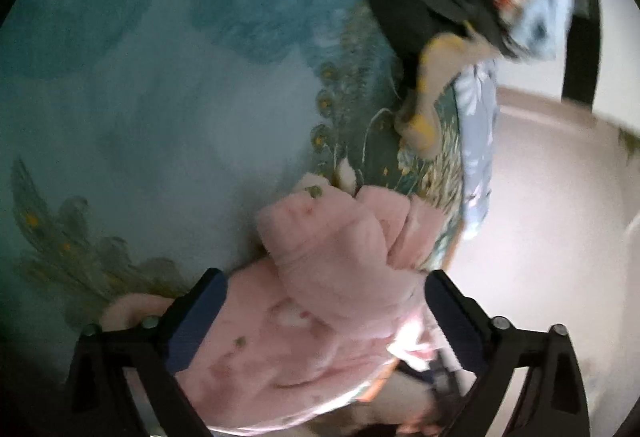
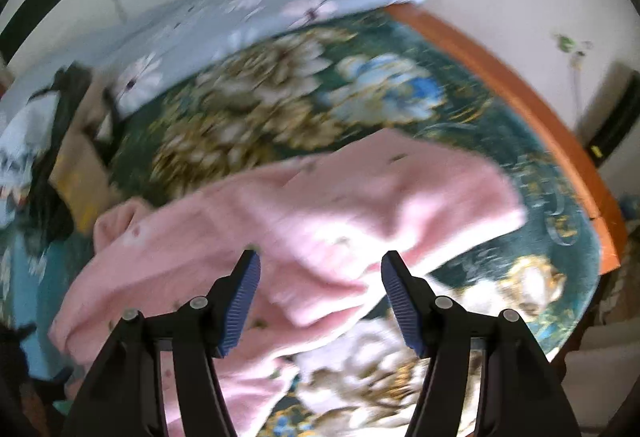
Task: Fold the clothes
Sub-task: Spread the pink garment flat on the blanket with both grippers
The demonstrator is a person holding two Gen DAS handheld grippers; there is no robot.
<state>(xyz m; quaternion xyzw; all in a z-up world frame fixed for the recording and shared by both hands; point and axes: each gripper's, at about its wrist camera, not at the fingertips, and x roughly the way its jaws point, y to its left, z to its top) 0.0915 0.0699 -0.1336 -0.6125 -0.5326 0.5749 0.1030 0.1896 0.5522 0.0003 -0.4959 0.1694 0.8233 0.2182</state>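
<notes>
Pink fleecy garment [image 2: 304, 221] lying crumpled on the bed, over a dark green floral bedspread [image 2: 280, 105], one sleeve or end stretched toward the wooden bed frame [image 2: 532, 109], the other end bunched near a pile of other clothes [image 2: 68, 141]. Right gripper [image 2: 320, 297] low over the middle of the pink fabric, jaws wide apart, nothing between them. Left gripper [image 1: 320, 321] also with jaws apart, straddling a thick bunched roll of the same garment [image 1: 332, 261] close to the bed edge, pads not visibly pressing cloth.

Likely troubles from here: closing on the bunched roll and catching several layers at once, giving a lumpy, crooked fold; pinching the bedspread along with the fleece, since the pile sits flat on it; dragging the garment toward the edge, where part already seems to hang over bare floor [image 1: 540, 217], so a slip could drop it. Both views blurred, so seams, cuffs and hem hard to tell apart — a poor choice of grip point quite possible. Neighbouring light blue floral quilt [image 2: 248, 13] near enough to snag during a wide sweep.
</notes>
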